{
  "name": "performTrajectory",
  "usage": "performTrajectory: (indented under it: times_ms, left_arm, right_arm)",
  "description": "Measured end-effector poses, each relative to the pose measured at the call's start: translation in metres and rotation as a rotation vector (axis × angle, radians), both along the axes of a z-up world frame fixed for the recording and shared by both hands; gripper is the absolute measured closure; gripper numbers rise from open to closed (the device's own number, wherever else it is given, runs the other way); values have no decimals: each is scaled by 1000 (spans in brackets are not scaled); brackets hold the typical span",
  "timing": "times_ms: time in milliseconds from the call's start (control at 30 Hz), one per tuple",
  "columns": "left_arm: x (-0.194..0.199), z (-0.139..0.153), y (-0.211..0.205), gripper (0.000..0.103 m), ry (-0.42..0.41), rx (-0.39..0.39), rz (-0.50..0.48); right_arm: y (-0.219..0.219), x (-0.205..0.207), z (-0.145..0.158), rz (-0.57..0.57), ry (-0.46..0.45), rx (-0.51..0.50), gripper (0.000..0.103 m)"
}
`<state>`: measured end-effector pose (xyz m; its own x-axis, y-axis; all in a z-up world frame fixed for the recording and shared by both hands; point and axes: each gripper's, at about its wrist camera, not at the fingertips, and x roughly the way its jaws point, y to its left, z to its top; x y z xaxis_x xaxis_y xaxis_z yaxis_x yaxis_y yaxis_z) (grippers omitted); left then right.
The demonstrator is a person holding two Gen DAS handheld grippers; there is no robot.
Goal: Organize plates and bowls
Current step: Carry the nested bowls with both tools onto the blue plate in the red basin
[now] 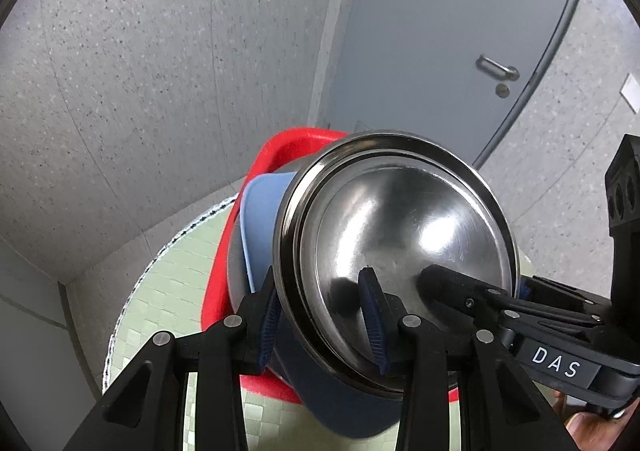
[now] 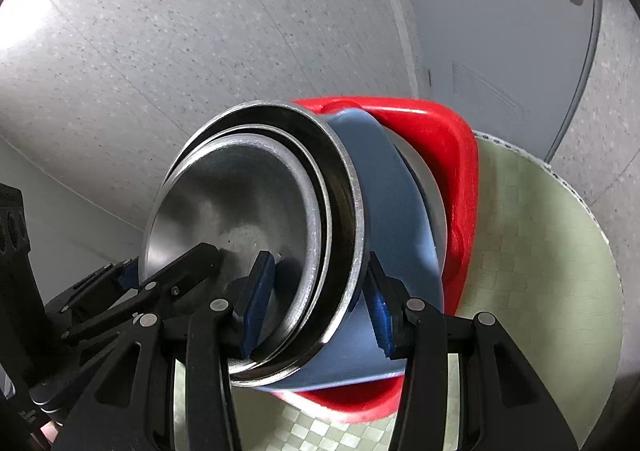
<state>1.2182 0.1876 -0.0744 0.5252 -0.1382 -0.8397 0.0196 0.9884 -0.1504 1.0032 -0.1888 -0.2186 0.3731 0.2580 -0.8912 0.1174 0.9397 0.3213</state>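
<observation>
A stack of dishes stands on a pale green round mat (image 1: 168,283): steel bowls (image 1: 400,235) nested on top, a blue bowl (image 1: 260,219) under them, a red dish (image 1: 288,147) at the bottom. My left gripper (image 1: 324,323) is shut on the stack's near rim, one pad inside the steel bowl, one outside on the blue bowl. My right gripper (image 2: 316,311) is shut on the opposite rim of the same stack: steel bowls (image 2: 240,203), blue bowl (image 2: 392,211), red dish (image 2: 440,147). Each gripper shows in the other's view.
The green mat (image 2: 540,251) lies on a small round table beside a speckled grey wall (image 1: 140,71). A grey door with a metal handle (image 1: 496,67) is behind the stack.
</observation>
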Motion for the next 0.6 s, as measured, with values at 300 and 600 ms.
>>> performTrajectory:
  times_ms: [300, 600]
  left_arm:
    - [21, -12, -10, 70, 11, 22, -4]
    - [5, -14, -19, 55, -22, 39, 17]
  right_arm:
    - [2, 14, -12, 21, 18, -44, 57]
    - [4, 16, -10, 30, -10, -73, 54]
